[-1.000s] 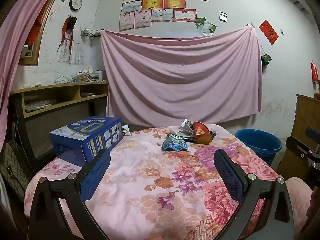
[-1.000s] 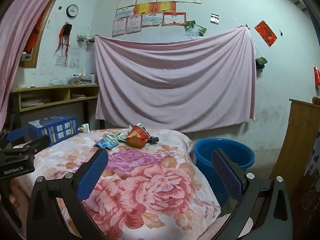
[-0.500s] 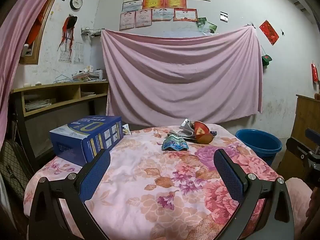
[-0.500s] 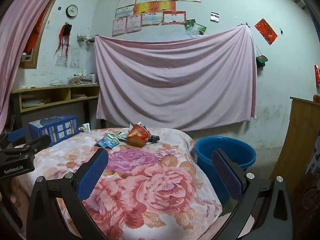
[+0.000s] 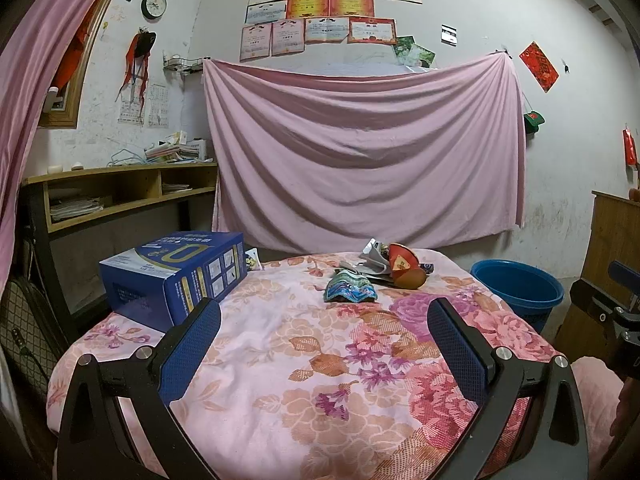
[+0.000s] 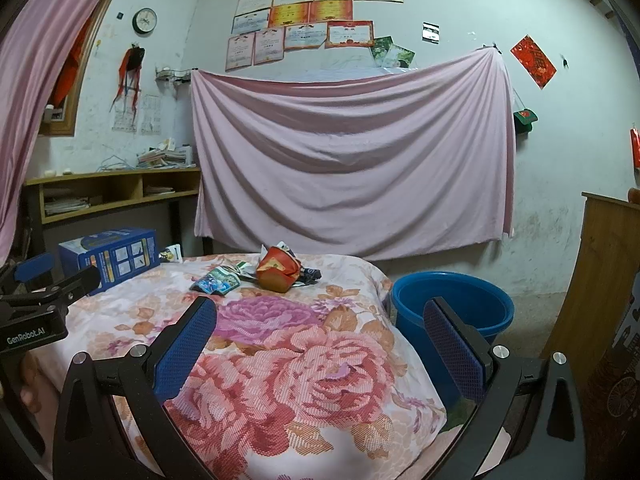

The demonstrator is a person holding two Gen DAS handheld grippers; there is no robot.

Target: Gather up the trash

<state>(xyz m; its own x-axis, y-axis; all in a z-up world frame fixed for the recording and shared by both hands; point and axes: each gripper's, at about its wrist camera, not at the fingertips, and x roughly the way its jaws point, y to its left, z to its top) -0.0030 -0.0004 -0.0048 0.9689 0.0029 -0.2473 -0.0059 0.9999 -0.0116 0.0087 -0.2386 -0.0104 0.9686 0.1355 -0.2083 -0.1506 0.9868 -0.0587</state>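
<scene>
Well apart from the trash, both tools hang over the near part of a surface (image 5: 256, 344) draped in a pink flowered cloth. The left tool (image 5: 324, 336) has its blue-padded fingers spread wide with nothing between them, and the right tool (image 6: 320, 332) is spread the same way and equally bare.

Toward the far edge lies the trash in a small heap: a crumpled blue-green wrapper (image 5: 351, 290) nearest the tools, then a red and orange paper cup (image 5: 405, 270) tipped on its side, with white and dark scraps (image 5: 372, 254) touching it behind. In the right view the same cup (image 6: 277, 270) and wrapper (image 6: 218, 281) sit near the middle of the far edge.

A blue cardboard box (image 5: 176, 276) stands on the left side of the surface. Just beside the right edge, down on the floor, is a blue plastic bucket (image 6: 452, 306), also seen in the left view (image 5: 516, 286). A pink sheet (image 5: 360, 152) hangs on the wall behind.
</scene>
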